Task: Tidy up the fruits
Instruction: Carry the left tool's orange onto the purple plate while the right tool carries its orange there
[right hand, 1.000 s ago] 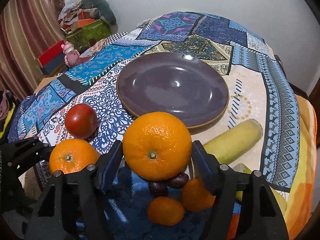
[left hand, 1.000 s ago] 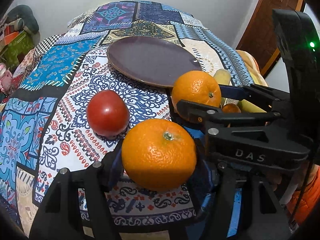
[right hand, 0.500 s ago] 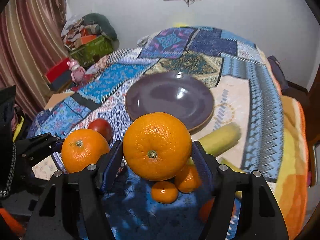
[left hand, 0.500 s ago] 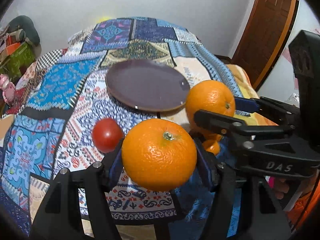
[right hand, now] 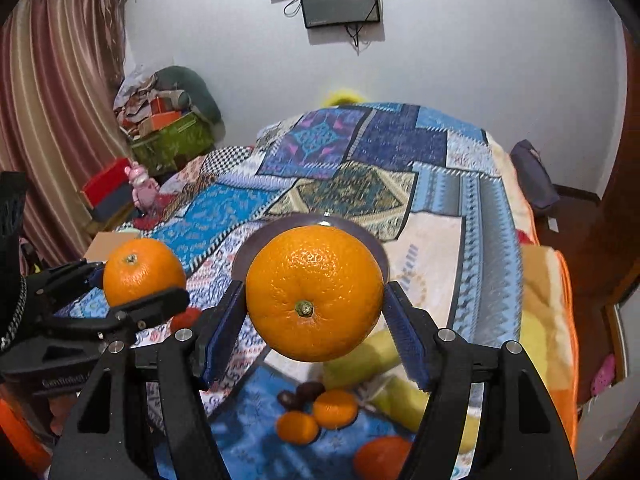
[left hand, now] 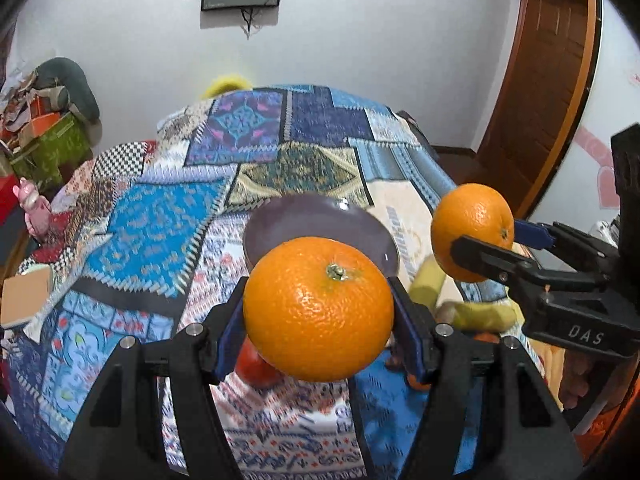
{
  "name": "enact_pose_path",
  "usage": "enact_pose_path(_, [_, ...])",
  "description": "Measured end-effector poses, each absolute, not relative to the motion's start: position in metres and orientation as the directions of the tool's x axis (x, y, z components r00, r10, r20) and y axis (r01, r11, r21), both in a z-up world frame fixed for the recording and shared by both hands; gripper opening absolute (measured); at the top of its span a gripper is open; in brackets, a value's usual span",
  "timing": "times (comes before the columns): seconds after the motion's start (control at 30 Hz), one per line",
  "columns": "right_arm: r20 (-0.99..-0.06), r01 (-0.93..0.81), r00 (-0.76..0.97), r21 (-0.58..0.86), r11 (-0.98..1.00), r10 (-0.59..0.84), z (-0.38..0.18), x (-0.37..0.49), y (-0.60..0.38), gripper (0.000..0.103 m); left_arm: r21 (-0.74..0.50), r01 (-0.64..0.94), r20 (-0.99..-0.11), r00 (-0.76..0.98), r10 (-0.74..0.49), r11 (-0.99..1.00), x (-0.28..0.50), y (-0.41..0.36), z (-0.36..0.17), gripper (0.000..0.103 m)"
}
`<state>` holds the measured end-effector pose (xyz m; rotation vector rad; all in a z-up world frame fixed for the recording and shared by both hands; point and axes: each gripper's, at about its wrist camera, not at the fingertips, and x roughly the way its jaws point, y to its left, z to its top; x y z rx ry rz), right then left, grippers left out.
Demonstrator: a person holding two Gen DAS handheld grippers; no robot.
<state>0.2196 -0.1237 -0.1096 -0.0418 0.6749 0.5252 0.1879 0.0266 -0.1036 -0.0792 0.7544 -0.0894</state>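
Observation:
My left gripper [left hand: 318,316] is shut on a large orange [left hand: 318,308] and holds it high above the bed. It also shows in the right wrist view [right hand: 142,280] with its orange [right hand: 142,270]. My right gripper [right hand: 314,316] is shut on a second orange [right hand: 314,292], also raised; it shows at the right of the left wrist view [left hand: 472,232]. A purple plate [left hand: 288,216] lies on the patterned bedspread [left hand: 160,224] beyond both oranges. A red tomato [left hand: 256,368] lies below the left orange.
Small oranges [right hand: 316,416], dark dates [right hand: 300,394] and yellow-green fruits [right hand: 360,356] lie near the bed's front right. A pink toy [right hand: 140,188] and boxes [right hand: 172,140] stand at the left. A wooden door [left hand: 540,80] is at the right.
Both grippers have risen well above the bed with their oranges held; the plate and loose fruits now look smaller and lower, and the wall screen has come into view.

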Motion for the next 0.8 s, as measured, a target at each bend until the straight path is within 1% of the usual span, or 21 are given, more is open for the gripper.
enact_pose_path(0.3, [-0.602, -0.459, 0.678, 0.100, 0.883, 0.421, -0.113, 0.250, -0.116, 0.066, -0.077, 0.039, -0.670, 0.738, -0.081, 0.996, 0.224, 0.034, -0.095, 0.064])
enact_pose_path(0.6, [-0.645, -0.458, 0.653, 0.082, 0.885, 0.398, -0.132, 0.283, -0.106, 0.066, -0.066, 0.017, -0.707, 0.704, -0.059, 0.998, 0.261, 0.041, -0.114, 0.064])
enact_pose_path(0.8, [-0.680, -0.461, 0.630, 0.061, 0.885, 0.375, -0.150, 0.299, -0.097, 0.066, -0.052, -0.009, -0.749, 0.662, -0.034, 0.999, 0.287, 0.045, -0.135, 0.064])
